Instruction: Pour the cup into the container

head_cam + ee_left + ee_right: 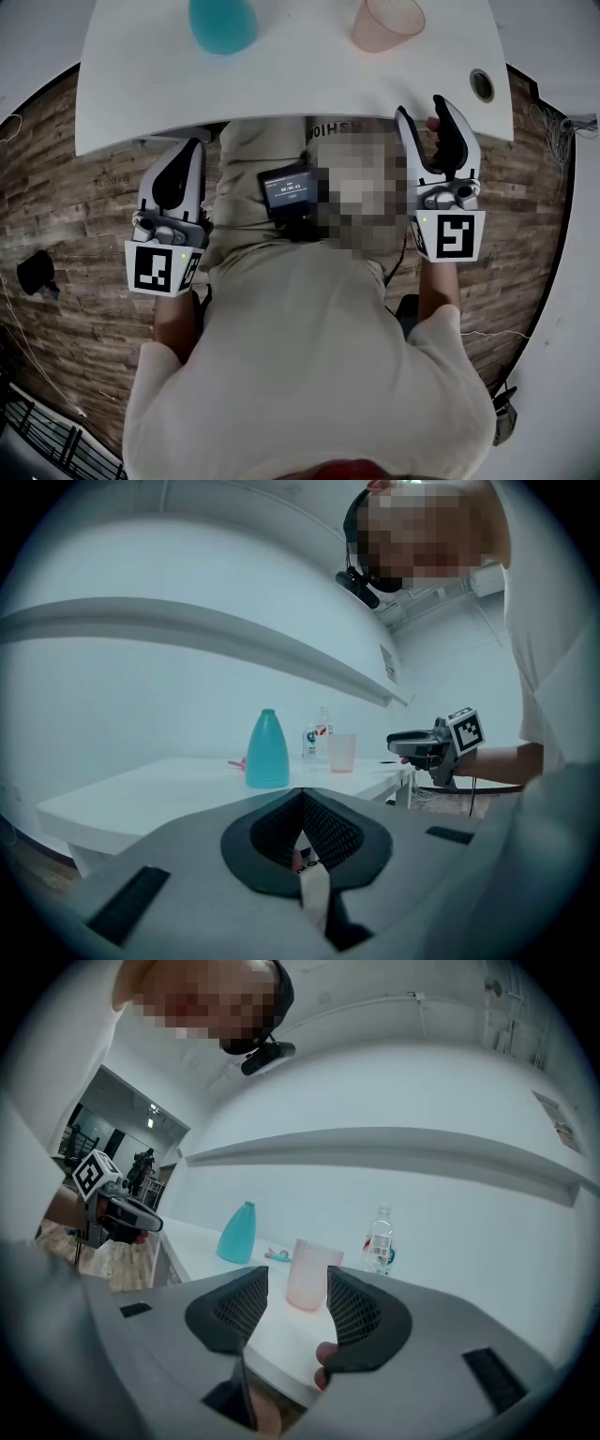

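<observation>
With the left hand-held gripper [302, 834] closed and empty, steer the open, empty right hand-held gripper [298, 1302] level around the cup [310, 1274] mid-height before squeezing gently.

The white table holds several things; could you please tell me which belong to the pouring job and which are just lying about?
Part of the job:
- translucent pink plastic cup, to be poured
- teal bottle-shaped container, to receive it

Just lying about:
- clear plastic water bottle with a label
- small pink item behind the container, too small to identify
</observation>
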Action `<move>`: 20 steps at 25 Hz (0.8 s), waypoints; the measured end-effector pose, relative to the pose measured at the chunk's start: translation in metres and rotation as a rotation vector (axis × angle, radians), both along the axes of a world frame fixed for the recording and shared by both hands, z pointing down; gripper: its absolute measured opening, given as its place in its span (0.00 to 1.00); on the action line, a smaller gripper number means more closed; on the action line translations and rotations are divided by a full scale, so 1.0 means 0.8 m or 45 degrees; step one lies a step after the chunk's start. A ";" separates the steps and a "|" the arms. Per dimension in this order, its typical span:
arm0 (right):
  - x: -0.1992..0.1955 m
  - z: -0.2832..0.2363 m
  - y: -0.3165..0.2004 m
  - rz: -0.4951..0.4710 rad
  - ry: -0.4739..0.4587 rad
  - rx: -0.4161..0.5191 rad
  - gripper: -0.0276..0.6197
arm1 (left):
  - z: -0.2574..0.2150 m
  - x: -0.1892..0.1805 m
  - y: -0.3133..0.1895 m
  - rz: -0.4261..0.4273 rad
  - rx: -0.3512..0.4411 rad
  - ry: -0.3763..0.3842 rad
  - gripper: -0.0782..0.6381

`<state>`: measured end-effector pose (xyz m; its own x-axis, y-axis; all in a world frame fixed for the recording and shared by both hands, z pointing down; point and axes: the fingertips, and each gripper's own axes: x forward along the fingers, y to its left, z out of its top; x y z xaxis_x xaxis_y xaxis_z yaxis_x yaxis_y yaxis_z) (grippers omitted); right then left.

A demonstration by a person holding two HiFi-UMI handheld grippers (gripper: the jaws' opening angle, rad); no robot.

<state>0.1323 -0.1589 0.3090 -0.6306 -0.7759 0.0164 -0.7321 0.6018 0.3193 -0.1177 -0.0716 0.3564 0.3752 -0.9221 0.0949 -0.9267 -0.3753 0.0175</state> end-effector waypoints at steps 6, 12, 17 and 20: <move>0.002 0.022 0.012 0.024 0.005 -0.002 0.34 | 0.029 0.007 0.003 0.000 -0.045 0.011 0.12; -0.007 0.042 0.024 0.025 -0.012 -0.013 0.33 | 0.062 0.024 0.004 0.018 -0.089 0.019 0.12; -0.014 0.068 0.036 0.001 -0.004 -0.037 0.32 | 0.096 0.039 0.005 0.036 -0.133 0.016 0.12; -0.021 0.085 0.042 -0.024 0.006 -0.053 0.32 | 0.116 0.043 0.003 0.029 -0.160 0.030 0.12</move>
